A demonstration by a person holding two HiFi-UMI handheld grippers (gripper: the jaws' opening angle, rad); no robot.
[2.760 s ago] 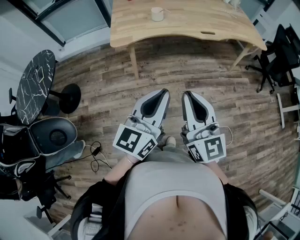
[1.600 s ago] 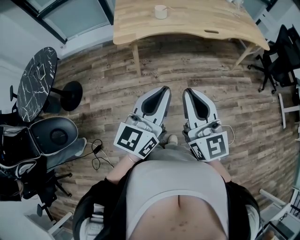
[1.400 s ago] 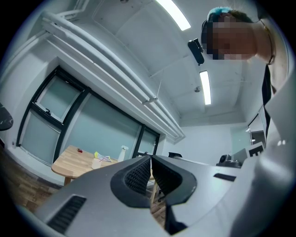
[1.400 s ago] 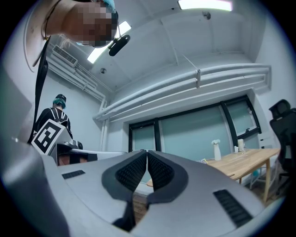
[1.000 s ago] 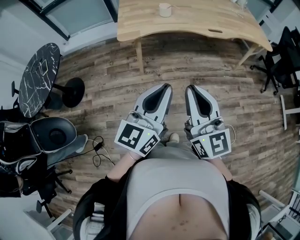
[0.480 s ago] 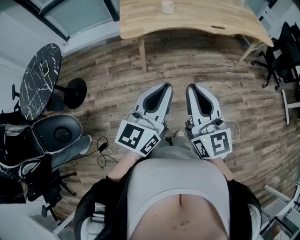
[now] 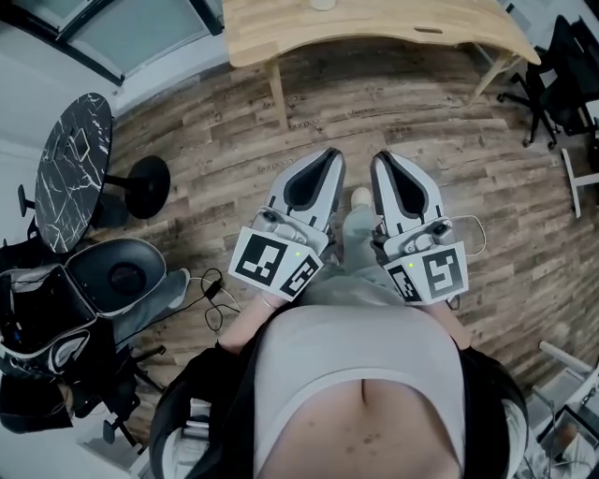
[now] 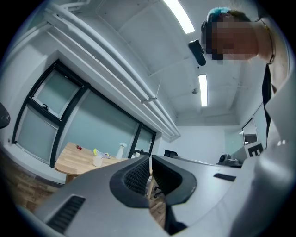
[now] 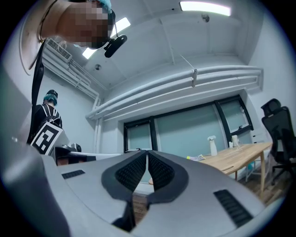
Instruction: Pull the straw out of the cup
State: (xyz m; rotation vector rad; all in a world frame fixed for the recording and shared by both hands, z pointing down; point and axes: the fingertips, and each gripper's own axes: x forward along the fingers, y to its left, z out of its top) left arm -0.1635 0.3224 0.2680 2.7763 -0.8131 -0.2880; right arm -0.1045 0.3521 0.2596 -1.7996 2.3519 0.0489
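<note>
A small white cup (image 8: 97,161) stands far off on a light wooden table (image 8: 74,162), with something thin leaning out of its top. In the head view only the table's near edge (image 7: 374,23) shows at the top, well ahead of both grippers. My left gripper (image 7: 323,161) and right gripper (image 7: 388,164) are held side by side at waist height over the wood floor, pointing at the table. Both are shut with nothing between the jaws. In each gripper view, the left gripper (image 8: 150,159) and the right gripper (image 9: 147,155), the dark ribbed pads meet at the tip.
A round black marble table (image 7: 70,164) and a grey office chair (image 7: 122,271) stand at the left, with a cable (image 7: 215,290) on the floor. Black chairs (image 7: 566,56) are at the right. A white spray bottle (image 9: 212,146) stands on the wooden table.
The wooden table has slid up to the top edge of the head view and the cup has left it. A leg now steps forward between the grippers, which stay shut and side by side.
</note>
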